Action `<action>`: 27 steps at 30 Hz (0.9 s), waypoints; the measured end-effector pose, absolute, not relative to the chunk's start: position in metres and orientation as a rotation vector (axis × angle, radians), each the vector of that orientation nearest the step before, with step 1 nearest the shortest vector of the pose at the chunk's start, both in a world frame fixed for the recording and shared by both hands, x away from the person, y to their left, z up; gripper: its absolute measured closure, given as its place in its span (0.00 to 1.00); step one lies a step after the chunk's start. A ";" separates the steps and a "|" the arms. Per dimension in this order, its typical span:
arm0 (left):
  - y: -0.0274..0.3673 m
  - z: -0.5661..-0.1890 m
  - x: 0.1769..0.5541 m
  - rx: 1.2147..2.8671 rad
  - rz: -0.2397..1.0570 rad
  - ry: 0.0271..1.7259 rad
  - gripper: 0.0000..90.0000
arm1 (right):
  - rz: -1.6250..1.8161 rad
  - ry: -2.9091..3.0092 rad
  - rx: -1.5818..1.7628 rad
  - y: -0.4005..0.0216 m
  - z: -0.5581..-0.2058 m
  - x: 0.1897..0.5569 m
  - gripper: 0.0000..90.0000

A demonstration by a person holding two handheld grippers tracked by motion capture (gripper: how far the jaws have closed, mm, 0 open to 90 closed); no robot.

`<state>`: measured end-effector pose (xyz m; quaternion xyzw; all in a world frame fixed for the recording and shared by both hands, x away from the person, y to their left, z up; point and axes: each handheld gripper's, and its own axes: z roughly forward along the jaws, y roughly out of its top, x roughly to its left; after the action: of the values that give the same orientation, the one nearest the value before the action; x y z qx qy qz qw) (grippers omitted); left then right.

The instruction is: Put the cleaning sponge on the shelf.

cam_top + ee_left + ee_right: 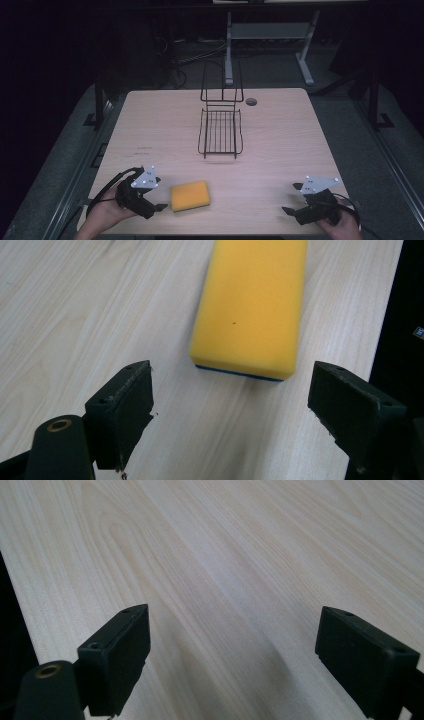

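just ahead of my left gripper lies the sponge, long side pointing away; both jaws spread wide, holding nothing.

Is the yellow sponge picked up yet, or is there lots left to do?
Not yet, it's just starting. Nothing looks done: the sponge lies flat on the table, untouched. In hand: the left claw is open and lined up right beside the sponge, ready to close on it. The right claw is open over bare wood. Left: grabbing and lifting it, maybe toward the empty wire rack.
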<state>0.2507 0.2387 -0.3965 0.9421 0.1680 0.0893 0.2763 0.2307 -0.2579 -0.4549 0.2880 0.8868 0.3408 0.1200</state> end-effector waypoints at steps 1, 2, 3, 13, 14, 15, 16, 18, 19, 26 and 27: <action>0.238 -0.396 0.251 2.534 0.239 0.443 0.20 | 0.996 2.593 0.842 -0.258 -0.455 0.231 0.16; 0.237 -0.396 0.252 2.535 0.238 0.440 0.20 | 0.996 2.592 0.841 -0.258 -0.455 0.231 0.16; 0.236 -0.396 0.252 2.537 0.235 0.438 0.20 | 0.996 2.592 0.841 -0.258 -0.455 0.231 0.16; 0.225 -0.399 0.258 2.547 0.217 0.422 0.20 | 1.001 2.594 0.839 -0.257 -0.454 0.230 0.16; 0.225 -0.399 0.258 2.547 0.218 0.421 0.20 | 1.001 2.594 0.839 -0.257 -0.454 0.230 0.16; 0.224 -0.399 0.259 2.550 0.213 0.420 0.20 | 1.002 2.594 0.839 -0.257 -0.454 0.230 0.16; 0.223 -0.399 0.259 2.557 0.215 0.411 0.20 | 1.001 2.594 0.840 -0.257 -0.454 0.230 0.16; 0.221 -0.399 0.260 2.558 0.211 0.414 0.20 | 1.002 2.594 0.840 -0.257 -0.454 0.230 0.16; 0.220 -0.399 0.261 2.562 0.210 0.408 0.20 | 1.002 2.594 0.839 -0.257 -0.454 0.230 0.16; 0.212 -0.400 0.264 2.576 0.200 0.394 0.20 | 1.004 2.596 0.836 -0.257 -0.454 0.230 0.16; 0.211 -0.400 0.264 2.581 0.200 0.393 0.20 | 1.004 2.595 0.831 -0.257 -0.454 0.230 0.16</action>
<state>0.2640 0.2108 -0.4004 0.9521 0.1449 0.0737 0.2588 0.2301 -0.2567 -0.4541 0.2843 0.8872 0.3434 0.1185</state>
